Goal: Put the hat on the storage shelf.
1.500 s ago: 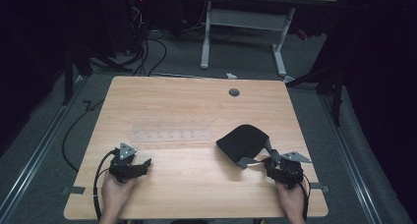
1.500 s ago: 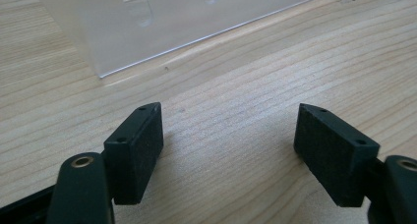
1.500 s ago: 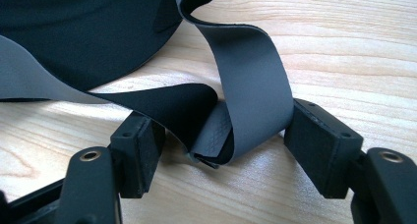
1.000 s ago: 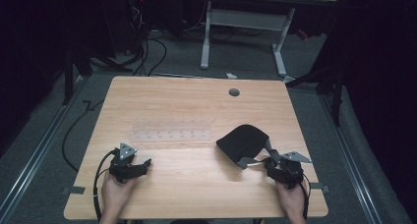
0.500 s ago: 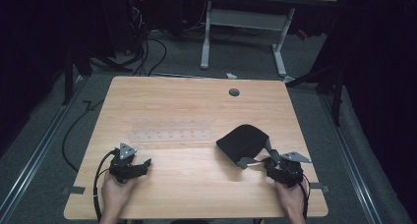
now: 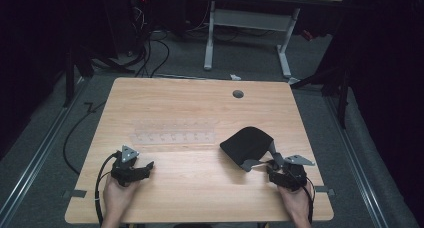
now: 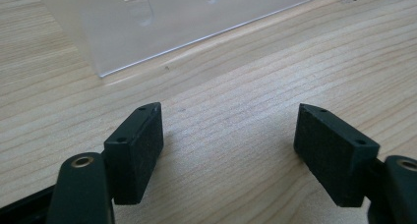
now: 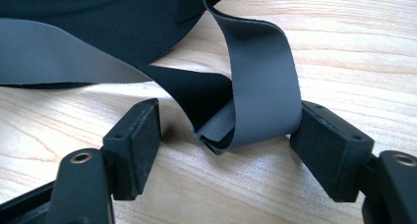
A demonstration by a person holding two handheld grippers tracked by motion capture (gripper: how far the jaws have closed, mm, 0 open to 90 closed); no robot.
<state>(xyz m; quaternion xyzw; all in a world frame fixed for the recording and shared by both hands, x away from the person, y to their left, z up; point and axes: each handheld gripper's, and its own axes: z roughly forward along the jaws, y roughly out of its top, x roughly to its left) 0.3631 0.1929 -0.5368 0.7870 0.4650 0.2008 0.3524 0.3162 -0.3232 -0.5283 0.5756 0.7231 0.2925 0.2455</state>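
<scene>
A black fabric piece (image 6: 247,143) with a grey underside lies on the table's right half. Its grey strap (image 8: 265,76) curls into a folded loop. My right gripper (image 6: 266,166) rests on the table just in front of it. In the right gripper view the loop sits between the jaws of my right gripper (image 8: 228,150) and leans on the right pad, while the left pad stands clear of it. Those jaws have just been opening and do not squeeze the strap. My left gripper (image 6: 146,167) lies at the front left, open, with bare wood between its pads (image 7: 137,150).
A clear plastic sheet (image 6: 175,133) with small moulded dimples lies flat mid-table, just beyond the left gripper; its near edge (image 7: 187,13) is close ahead in the left gripper view. A round cable hole (image 6: 238,94) sits near the far edge. Cables run on the floor behind.
</scene>
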